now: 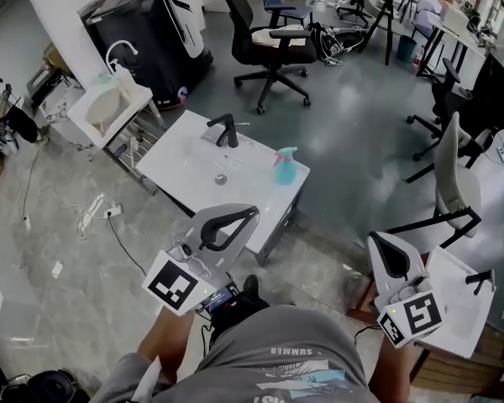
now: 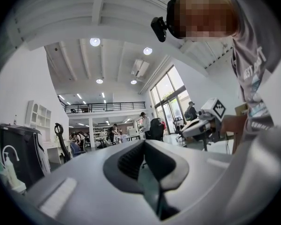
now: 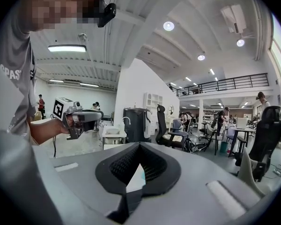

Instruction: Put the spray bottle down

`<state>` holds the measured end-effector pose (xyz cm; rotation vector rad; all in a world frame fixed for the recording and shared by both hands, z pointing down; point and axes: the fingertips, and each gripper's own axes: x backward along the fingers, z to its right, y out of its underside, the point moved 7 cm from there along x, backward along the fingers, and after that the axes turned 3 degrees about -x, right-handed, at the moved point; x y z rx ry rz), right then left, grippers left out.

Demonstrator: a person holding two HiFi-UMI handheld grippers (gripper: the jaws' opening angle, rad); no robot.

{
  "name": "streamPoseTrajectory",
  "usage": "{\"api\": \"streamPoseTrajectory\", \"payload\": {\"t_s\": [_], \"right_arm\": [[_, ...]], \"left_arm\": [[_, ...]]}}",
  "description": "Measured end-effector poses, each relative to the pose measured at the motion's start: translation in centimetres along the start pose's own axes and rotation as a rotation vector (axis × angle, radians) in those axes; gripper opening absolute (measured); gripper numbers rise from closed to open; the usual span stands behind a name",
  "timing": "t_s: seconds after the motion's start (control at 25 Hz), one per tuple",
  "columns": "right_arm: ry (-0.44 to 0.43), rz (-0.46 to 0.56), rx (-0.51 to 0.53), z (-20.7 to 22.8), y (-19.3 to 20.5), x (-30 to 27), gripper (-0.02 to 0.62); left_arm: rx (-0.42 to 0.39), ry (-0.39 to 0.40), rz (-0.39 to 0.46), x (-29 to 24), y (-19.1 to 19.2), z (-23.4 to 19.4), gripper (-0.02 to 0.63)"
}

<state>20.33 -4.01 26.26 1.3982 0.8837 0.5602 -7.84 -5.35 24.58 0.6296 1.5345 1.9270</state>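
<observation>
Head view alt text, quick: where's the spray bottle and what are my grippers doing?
A teal spray bottle stands upright on the white sink counter, to the right of the black faucet, with nothing holding it. The left gripper and right gripper are shut and empty, close to the person's body, with office chairs on the grey floor beyond.

Spray btl [image 1: 285, 165] on sink top [image 1: 176, 158], R of faucet [image 1: 225, 130]; 1 chair [image 1: 269, 44] behind.

We hold both grippers out in front of us, well apart. Our left gripper [image 1: 235, 218] points level, jaws pressed together on nothing. Our right gripper [image 1: 385, 253] dips slightly, jaws likewise closed and empty.
</observation>
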Motion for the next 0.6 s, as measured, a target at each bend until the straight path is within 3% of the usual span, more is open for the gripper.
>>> {"api": "streamPoseTrajectory", "payload": {"t_s": [0.6], "right_arm": [[-0.011,0.005,0.004,-1.1,0.8,3.2,-0.002]], "left_arm": [[-0.012,-0.031,0.001,2.3,-0.5,3.2,0.003]]}}
